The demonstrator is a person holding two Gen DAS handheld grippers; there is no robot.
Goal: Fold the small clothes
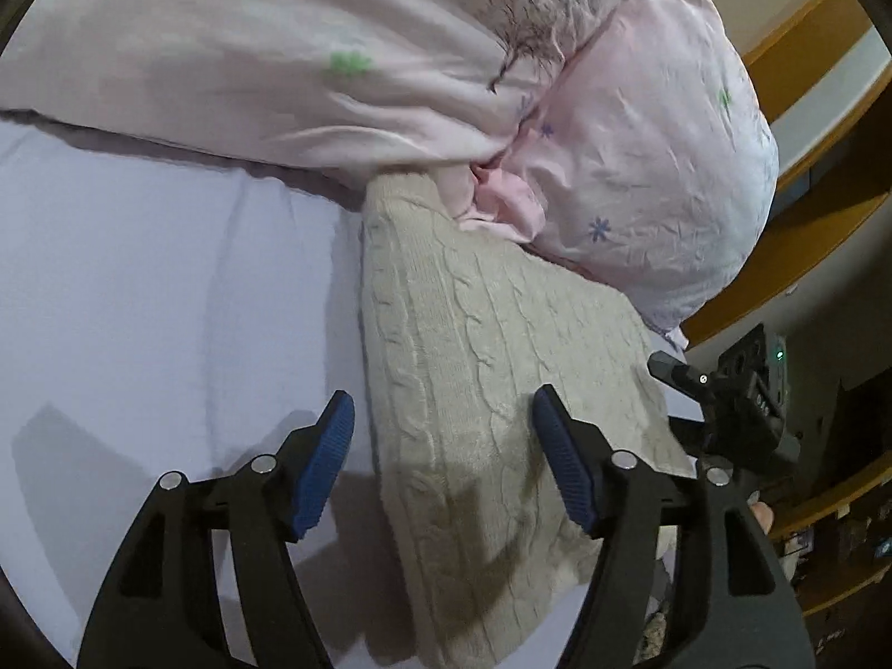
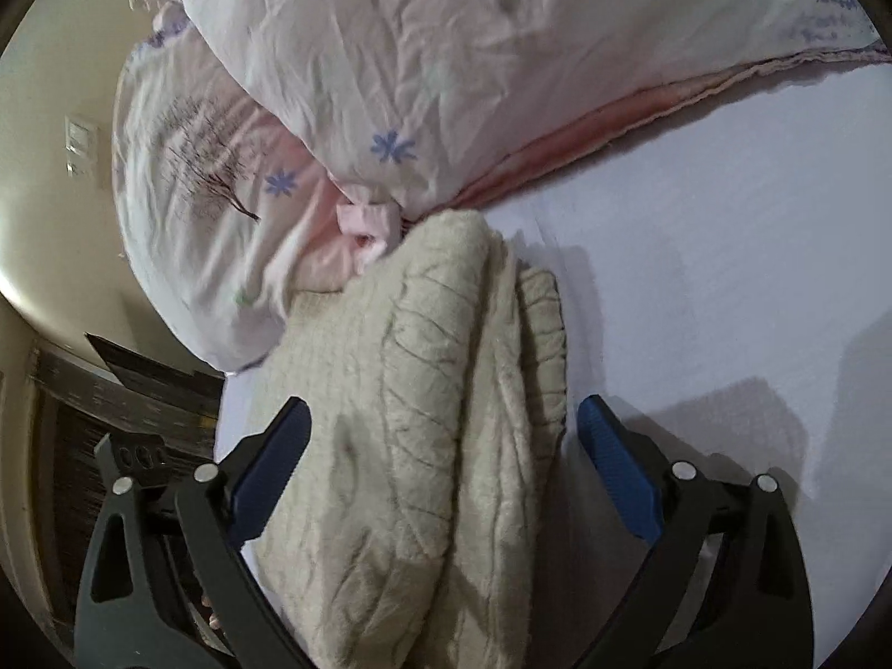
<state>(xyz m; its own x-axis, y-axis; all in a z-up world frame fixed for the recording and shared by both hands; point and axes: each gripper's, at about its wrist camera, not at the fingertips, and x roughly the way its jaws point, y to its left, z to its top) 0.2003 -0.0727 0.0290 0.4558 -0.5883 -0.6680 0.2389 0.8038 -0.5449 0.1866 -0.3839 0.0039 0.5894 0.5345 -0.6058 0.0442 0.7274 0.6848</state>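
- Right now the left claw (image 1: 443, 460) is hanging spread wide, gripping nothing, over the sweater's (image 1: 490, 379) near edge.
- Likewise the right claw (image 2: 443, 479) is gaping, straddling its folded bulk.
- Folding is looking nearly done; next, probably pinching one end to double it.
- Lying on the bed (image 1: 167, 290), its long axis is running away from the claws toward the quilt (image 1: 641, 167), its far end touching that.

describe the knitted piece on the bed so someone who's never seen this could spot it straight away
Start from the pale lilac bed sheet and follow it to the bulky pink flowered duvet. Lying against the duvet's lower edge, its far end tucked just under, is the cream sweater, folded into a long bundle. Its thick cable-knit ribs set it apart from the smooth, thin bedding around it.
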